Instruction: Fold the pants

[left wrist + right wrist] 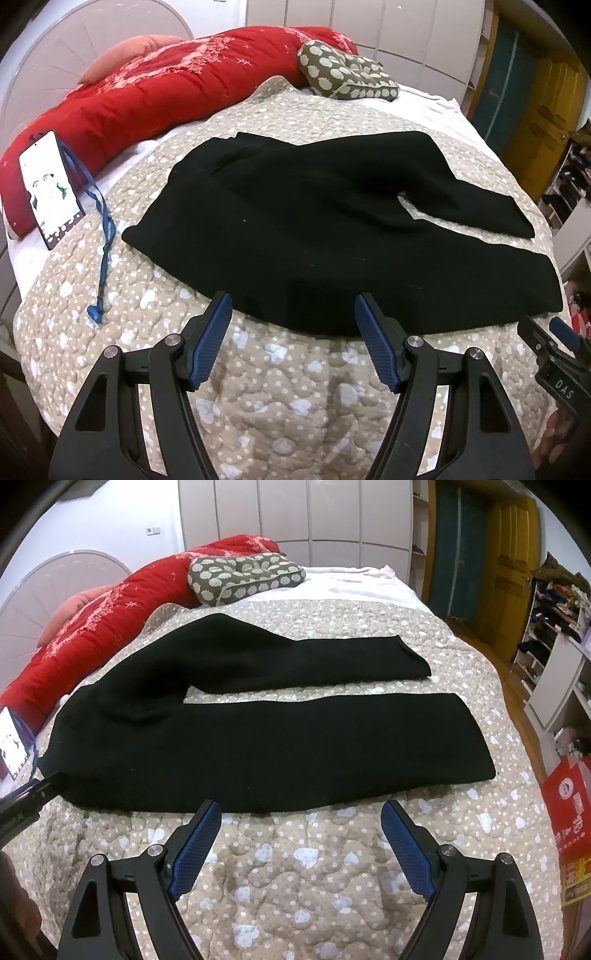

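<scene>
Black pants (314, 229) lie flat and spread on the beige quilted bed cover (280, 373), waist to the left, both legs running right with a gap between them. They also show in the right wrist view (258, 746). My left gripper (293, 299) is open and empty, its fingertips at the near edge of the pants by the waist end. My right gripper (301, 805) is open and empty, just short of the near leg's edge. The right gripper also shows at the right edge of the left wrist view (554, 339).
A phone (50, 188) with a blue lanyard (103, 236) lies left of the pants. A red duvet (155, 96) and a patterned cushion (243, 576) lie at the far side. The bed's right edge drops to a wooden floor, with a red bag (569, 812) and shelves there.
</scene>
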Motion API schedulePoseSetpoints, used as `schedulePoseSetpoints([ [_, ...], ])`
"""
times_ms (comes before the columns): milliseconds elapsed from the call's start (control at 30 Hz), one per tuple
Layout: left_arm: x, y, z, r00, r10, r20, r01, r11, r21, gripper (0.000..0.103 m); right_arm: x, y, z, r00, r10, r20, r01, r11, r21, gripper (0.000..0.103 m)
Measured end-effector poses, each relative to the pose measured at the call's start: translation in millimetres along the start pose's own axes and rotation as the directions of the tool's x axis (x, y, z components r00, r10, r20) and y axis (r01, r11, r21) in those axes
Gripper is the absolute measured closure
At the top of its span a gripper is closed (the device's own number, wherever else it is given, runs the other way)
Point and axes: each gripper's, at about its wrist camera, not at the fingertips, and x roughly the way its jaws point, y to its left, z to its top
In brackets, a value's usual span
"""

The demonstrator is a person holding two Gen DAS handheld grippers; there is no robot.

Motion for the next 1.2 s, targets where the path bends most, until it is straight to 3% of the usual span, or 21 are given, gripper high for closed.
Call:
schedulePoseSetpoints([
  [267, 7.6, 17.0, 5.8, 1.0, 0.012, -0.013, -0.012, 1.0, -0.029, 0.033, 8.5, -8.1, -0.4, 0.999, 0.018, -0.03, -0.017, 0.999, 0.044, 0.016],
  [433, 11.4, 57.5, 12.9, 1.0, -0.004, -0.022, 0.001, 0.99, -0.141, 0.033, 13.5, -35.1, -3.1, 0.999, 0.003, -0.053, 0.003, 0.995, 0.104, 0.016],
  [633, 26.2, 101.5, 16.5, 0.999, -0.005, -0.046, -0.009, 0.957, -0.291, 0.034, 23.9, -89.8, -8.4, 0.997, 0.022, -0.08, -0.001, 0.967, 0.256, 0.016],
  [767, 43.8, 99.8, 22.0, 0.996, -0.05, -0.073, 0.023, 0.945, -0.326, 0.034, 27.2, -114.5, -4.3, 0.996, 0.001, -0.092, 0.026, 0.956, 0.294, 0.016],
  [900, 59.8, 86.0, 31.9, 0.995, -0.054, -0.084, 0.026, 0.953, -0.301, 0.034, 43.2, -122.8, 8.6, 0.997, 0.003, -0.072, 0.021, 0.945, 0.326, 0.016],
  [933, 63.2, 85.1, 33.9, 0.995, -0.054, -0.088, 0.026, 0.954, -0.299, 0.034, 46.7, -123.9, 11.7, 0.998, 0.008, -0.057, 0.011, 0.944, 0.33, 0.019],
  [967, 66.4, 84.9, 35.8, 0.994, -0.056, -0.093, 0.025, 0.954, -0.3, 0.036, 50.3, -124.9, 14.5, 0.999, 0.017, -0.044, -0.001, 0.943, 0.332, 0.033],
  [1000, 68.3, 87.0, 38.2, 0.994, -0.062, -0.089, 0.032, 0.951, -0.308, 0.047, 55.9, -126.9, 18.7, 0.999, 0.014, -0.033, -0.002, 0.94, 0.341, 0.042],
  [1033, 68.3, 88.1, 39.5, 0.994, -0.062, -0.088, 0.032, 0.949, -0.314, 0.055, 58.9, -130.2, 21.7, 1.0, 0.005, -0.02, 0.002, 0.937, 0.348, 0.061],
  [1067, 68.1, 89.5, 40.6, 0.994, -0.055, -0.091, 0.023, 0.948, -0.316, 0.072, 59.5, -133.2, 24.3, 1.0, 0.007, -0.007, -0.004, 0.934, 0.356, 0.084],
  [1100, 67.7, 90.6, 42.2, 0.994, -0.042, -0.101, 0.007, 0.948, -0.318, 0.081, 58.5, -138.1, 27.0, 0.999, 0.039, 0.012, -0.04, 0.928, 0.37, 0.093],
  [1200, 63.2, 94.0, 44.7, 0.993, -0.056, -0.107, 0.019, 0.946, -0.324, 0.089, 46.9, -140.7, 28.1, 0.998, 0.059, 0.019, -0.062, 0.932, 0.357, 0.098],
])
